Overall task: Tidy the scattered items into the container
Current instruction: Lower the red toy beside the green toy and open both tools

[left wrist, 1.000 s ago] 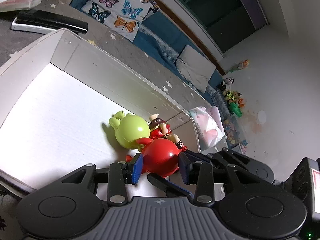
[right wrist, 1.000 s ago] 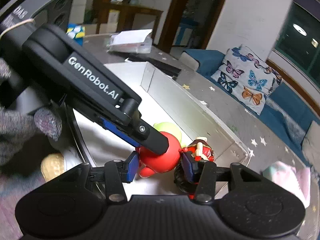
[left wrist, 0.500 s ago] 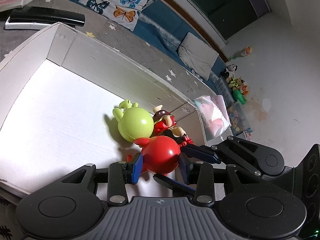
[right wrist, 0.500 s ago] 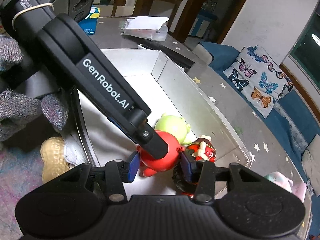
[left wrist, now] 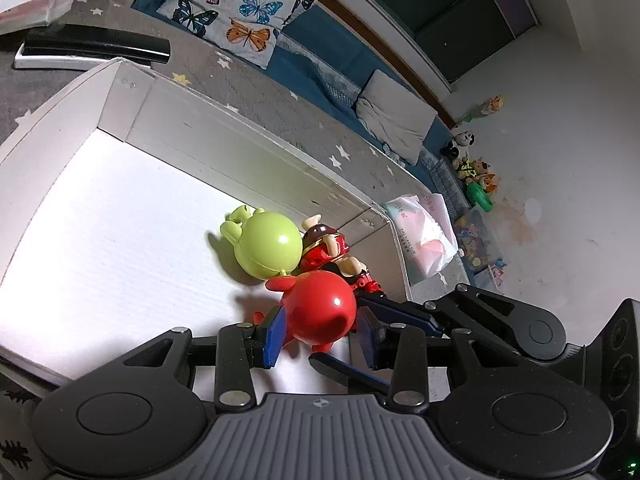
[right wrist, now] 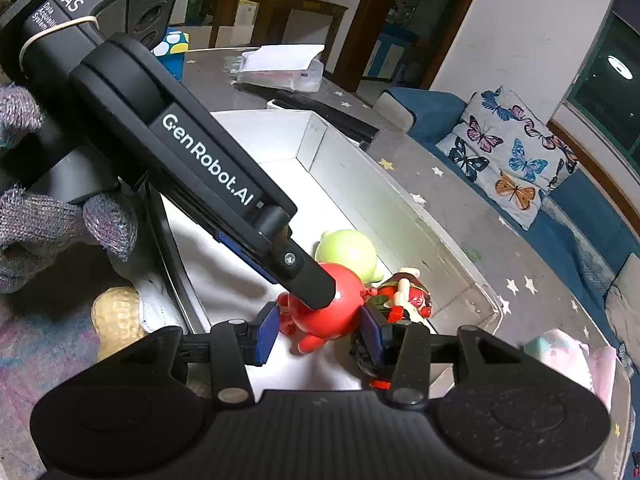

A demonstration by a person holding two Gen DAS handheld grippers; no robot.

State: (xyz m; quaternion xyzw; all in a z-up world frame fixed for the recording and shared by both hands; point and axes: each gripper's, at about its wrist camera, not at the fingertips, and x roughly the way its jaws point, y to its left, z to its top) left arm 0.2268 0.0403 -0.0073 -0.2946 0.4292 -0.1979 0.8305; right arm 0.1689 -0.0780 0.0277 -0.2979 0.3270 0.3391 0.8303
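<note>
**A:** What is nearest the cameras?

**B:** In the left wrist view, the left tongs (left wrist: 322, 336) sit at 6 o'clock. Their blue pads flank a round red toy (left wrist: 318, 308). The left pad touches it; whether they actually pinch it, I cannot tell. In the right wrist view, the right tongs (right wrist: 318, 338) stand wide, straddling the same red toy from another side, and one black finger of the left tongs lies across the toy's top.

**A:** Where is the red toy resting?

**B:** On the floor of a white box (left wrist: 240, 148), near its corner at 4 o'clock in the left view. Just beyond it, at 11 o'clock from it, a lime green toy (left wrist: 268, 246) touches it. A red and brown figure (left wrist: 326, 246) lies at 12 o'clock, wedged between both toys and the box wall.

**A:** Anything outside the box?

**B:** In the right view, a pale peanut-shaped toy (right wrist: 116, 316) lies outside the box wall at 9 o'clock, below a hand in a grey knit glove (right wrist: 40, 216). The box stands on a grey surface (left wrist: 248, 92) with star marks. A plastic bag (left wrist: 424, 232) lies just past the box at 3 o'clock.

**A:** And farther off?

**B:** A flat black device (left wrist: 96, 44) at 10 o'clock, then a butterfly cushion (left wrist: 240, 4) on a blue sofa at 12 o'clock.
</note>
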